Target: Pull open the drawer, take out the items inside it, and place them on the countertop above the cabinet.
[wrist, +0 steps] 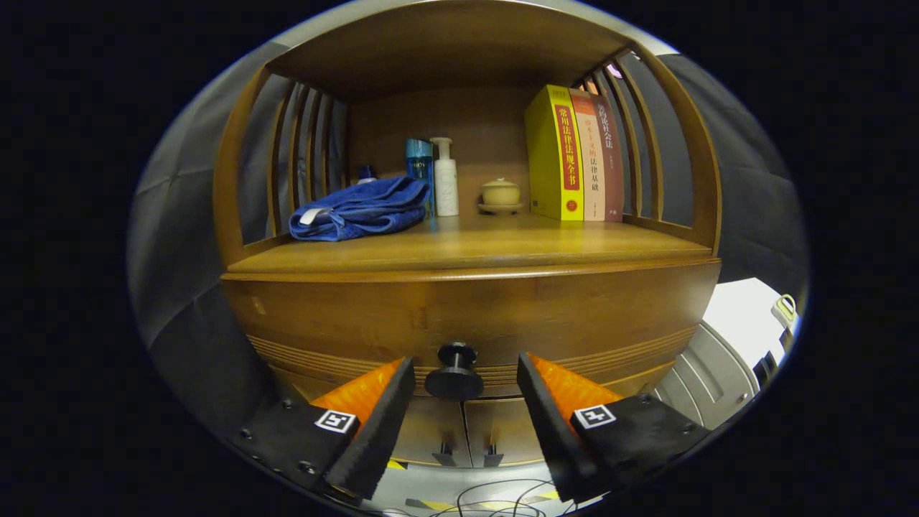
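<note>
A wooden cabinet stands straight ahead. Its drawer front (470,316) is closed under the countertop (467,251). A dark round knob (454,372) sticks out from the drawer's lower middle. My gripper (467,373) is open, and the knob sits between the two fingertips (402,373) without either one touching it. The drawer's contents are hidden behind the closed front.
On the countertop lie a folded blue towel (362,208), a teal bottle (419,169), a white pump bottle (445,179), a small lidded cup (500,194) and several upright books (571,154). Slatted side rails enclose it. Two lower doors (467,431) sit below; cables (488,499) cross the floor. A white bin (739,345) stands right.
</note>
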